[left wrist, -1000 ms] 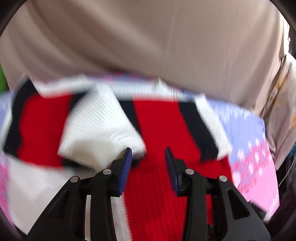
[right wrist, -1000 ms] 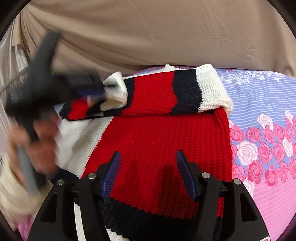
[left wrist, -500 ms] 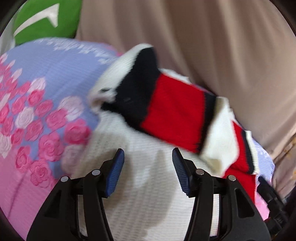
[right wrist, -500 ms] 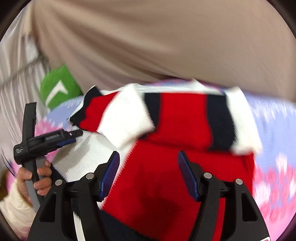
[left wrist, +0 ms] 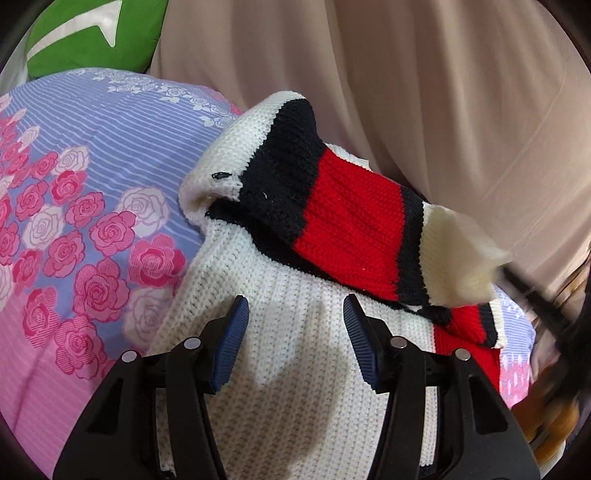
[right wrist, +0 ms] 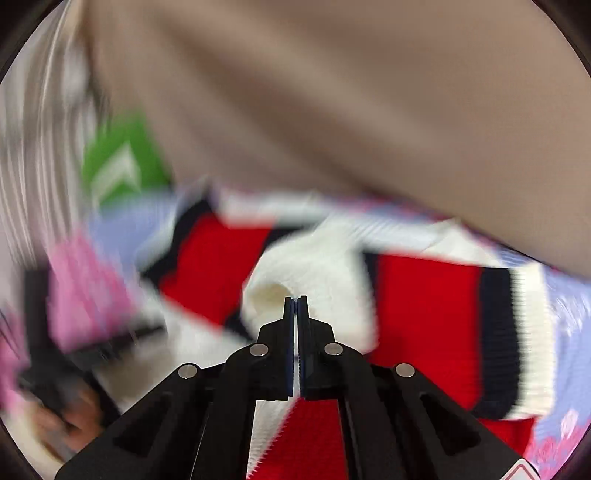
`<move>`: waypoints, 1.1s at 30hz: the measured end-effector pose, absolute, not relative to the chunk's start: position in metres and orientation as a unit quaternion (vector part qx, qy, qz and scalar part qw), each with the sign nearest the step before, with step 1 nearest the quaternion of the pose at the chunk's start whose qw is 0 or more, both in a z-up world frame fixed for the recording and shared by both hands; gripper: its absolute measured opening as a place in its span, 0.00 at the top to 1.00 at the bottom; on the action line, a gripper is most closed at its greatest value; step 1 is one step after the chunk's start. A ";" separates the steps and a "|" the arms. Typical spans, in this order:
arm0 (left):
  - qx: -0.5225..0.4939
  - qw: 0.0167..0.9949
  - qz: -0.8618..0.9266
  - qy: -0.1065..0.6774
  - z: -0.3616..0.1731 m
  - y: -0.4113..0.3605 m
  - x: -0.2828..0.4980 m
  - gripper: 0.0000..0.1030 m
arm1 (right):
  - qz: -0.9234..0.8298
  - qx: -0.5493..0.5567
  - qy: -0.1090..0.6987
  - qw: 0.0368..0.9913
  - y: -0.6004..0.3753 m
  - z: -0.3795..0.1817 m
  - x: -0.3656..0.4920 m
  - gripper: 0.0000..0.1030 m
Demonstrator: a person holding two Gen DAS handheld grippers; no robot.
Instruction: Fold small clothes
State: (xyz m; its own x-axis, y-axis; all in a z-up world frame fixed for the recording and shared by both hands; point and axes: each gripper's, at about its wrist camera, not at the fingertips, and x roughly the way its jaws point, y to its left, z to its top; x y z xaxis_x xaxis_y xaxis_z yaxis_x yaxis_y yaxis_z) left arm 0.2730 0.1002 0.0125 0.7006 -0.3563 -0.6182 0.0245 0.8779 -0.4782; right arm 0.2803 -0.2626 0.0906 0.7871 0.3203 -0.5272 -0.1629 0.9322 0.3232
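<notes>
Left wrist view: the knitted sweater (left wrist: 295,354) lies on the flowered bedsheet (left wrist: 74,206), its striped sleeve (left wrist: 351,229) folded across the white body. The left gripper (left wrist: 293,321) hangs over the white knit, jaws parted, nothing between them. In the blurred right wrist view, the right gripper (right wrist: 295,304) has just snapped closed, pads together, empty, above the sleeve's white cuff (right wrist: 314,273). No containers appear.

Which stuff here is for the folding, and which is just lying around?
For the folding:
- striped knitted sweater
- left claw, open above it
- right claw, shut

Just lying around:
- flowery bedsheet
- green pillow
- beige curtain
</notes>
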 end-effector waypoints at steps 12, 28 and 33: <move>-0.342 0.853 -0.110 0.378 0.033 0.151 0.306 0.49 | 0.086 0.269 0.351 0.893 -0.355 0.023 0.285 0.38; -0.400 0.834 -0.092 0.368 0.039 0.170 0.318 0.49 | 0.065 0.200 0.258 0.943 -0.338 0.096 0.267 0.92; -0.360 0.844 -0.072 0.390 0.031 0.143 0.326 0.55 | 0.024 0.213 0.360 0.908 -0.359 0.034 0.288 0.92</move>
State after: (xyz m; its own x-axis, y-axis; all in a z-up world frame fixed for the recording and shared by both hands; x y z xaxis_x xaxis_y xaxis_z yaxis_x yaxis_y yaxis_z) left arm 0.3255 0.1428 0.0307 0.6849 -0.4030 -0.6070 -0.1583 0.7309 -0.6639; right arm 0.2875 -0.3594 0.0343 0.7400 0.1973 -0.6430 0.1097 0.9078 0.4048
